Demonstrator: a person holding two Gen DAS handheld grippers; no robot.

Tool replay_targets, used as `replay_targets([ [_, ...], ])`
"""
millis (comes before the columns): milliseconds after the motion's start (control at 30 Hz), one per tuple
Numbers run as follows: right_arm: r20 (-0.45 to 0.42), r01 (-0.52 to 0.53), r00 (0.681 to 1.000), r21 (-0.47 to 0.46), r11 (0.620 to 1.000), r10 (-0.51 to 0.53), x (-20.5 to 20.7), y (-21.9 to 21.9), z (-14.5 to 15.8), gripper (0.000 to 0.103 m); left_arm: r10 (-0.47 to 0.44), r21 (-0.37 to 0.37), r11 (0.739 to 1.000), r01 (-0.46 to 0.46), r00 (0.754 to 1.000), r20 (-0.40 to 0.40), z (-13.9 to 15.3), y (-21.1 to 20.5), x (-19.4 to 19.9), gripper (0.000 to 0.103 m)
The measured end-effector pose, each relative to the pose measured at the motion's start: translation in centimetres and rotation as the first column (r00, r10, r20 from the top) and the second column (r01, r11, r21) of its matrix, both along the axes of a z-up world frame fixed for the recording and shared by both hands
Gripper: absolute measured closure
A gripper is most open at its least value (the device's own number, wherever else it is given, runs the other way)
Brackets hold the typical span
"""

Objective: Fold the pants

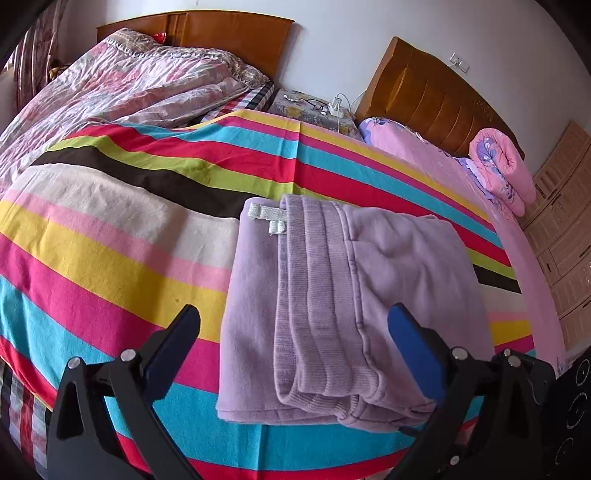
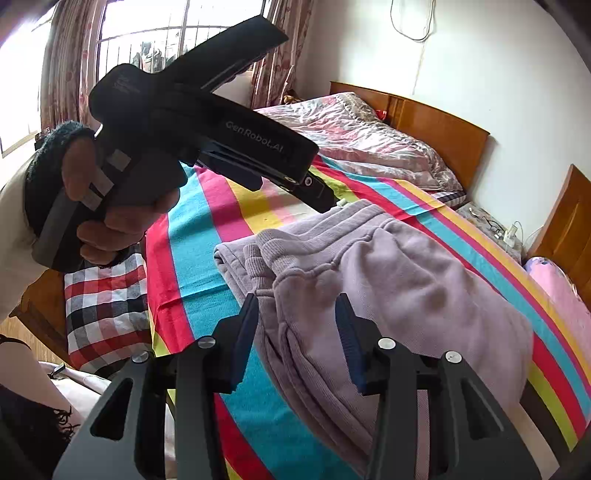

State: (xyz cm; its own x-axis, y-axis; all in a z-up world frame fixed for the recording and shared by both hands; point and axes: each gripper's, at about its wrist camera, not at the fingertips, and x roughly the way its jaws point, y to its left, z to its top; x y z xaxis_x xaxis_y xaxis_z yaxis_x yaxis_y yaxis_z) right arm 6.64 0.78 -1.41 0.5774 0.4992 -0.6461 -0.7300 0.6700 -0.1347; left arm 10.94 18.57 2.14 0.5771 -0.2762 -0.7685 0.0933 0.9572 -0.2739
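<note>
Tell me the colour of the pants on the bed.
Pale lilac pants, with a ribbed waistband; clearest in the left wrist view.

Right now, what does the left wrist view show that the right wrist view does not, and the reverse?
Only the left wrist view shows the rolled pink quilt and the stacked cardboard boxes.

Only the right wrist view shows the window, the person's hand gripping the left hand-held gripper, and the checked cloth.

Both show the folded lilac pants on the striped sheet, plus the wooden headboard.
</note>
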Motion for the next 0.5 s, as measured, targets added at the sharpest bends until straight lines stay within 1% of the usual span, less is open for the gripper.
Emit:
replay_targets([
  [67,-0.023,0.005,1.0,-0.028,1.0,-0.006,0.8,0.9,-1.1,0.073,0.0,0.007,1.0,0.0,1.0,-0.007,-0.4,0.2,-0.2,0.001],
  [100,-0.031,0.006,0.999,-0.033,0.999,-0.007,1.1,1.0,-1.5,0.078,-0.003,0.008,1.0,0.003,1.0,-0.01,-0.5,0.2,-0.3,0.001],
  [167,-0.05,-0.004,0.999,-0.027,1.0,0.003,1.2,1.0,-2.0,0.081,-0.009,0.013,1.0,0.009,1.0,-0.016,-1.0,0.1,-0.4,0.001],
  [200,-0.043,-0.011,0.999,-0.025,1.0,0.01,1.0,1.1,-1.9,0.088,-0.014,0.008,1.0,0.014,1.0,-0.02,-1.2,0.1,-0.4,0.001],
  [233,-0.028,-0.018,0.999,-0.023,1.0,0.017,0.7,1.2,-1.6,0.091,-0.018,0.001,1.0,0.018,1.0,-0.025,-1.4,0.1,-0.3,0.001],
  [300,0.011,-0.021,1.0,-0.022,1.0,0.022,-0.3,1.4,-0.4,0.091,-0.023,-0.012,1.0,0.023,0.999,-0.029,-1.6,0.1,-0.1,0.001],
  [400,0.043,-0.036,0.998,-0.026,0.999,0.037,-1.5,1.4,1.3,0.091,-0.028,-0.03,0.999,0.027,0.999,-0.017,-1.2,0.0,-0.3,0.001],
  [467,0.036,-0.053,0.998,-0.041,0.998,0.054,-1.9,1.8,1.1,0.092,-0.031,-0.037,0.999,0.031,0.999,-0.01,-1.1,-0.2,-0.2,0.001],
  [500,0.023,-0.059,0.998,-0.056,0.997,0.06,-1.9,2.1,0.4,0.092,-0.033,-0.036,0.999,0.033,0.999,-0.009,-1.2,-0.3,-0.2,0.001],
])
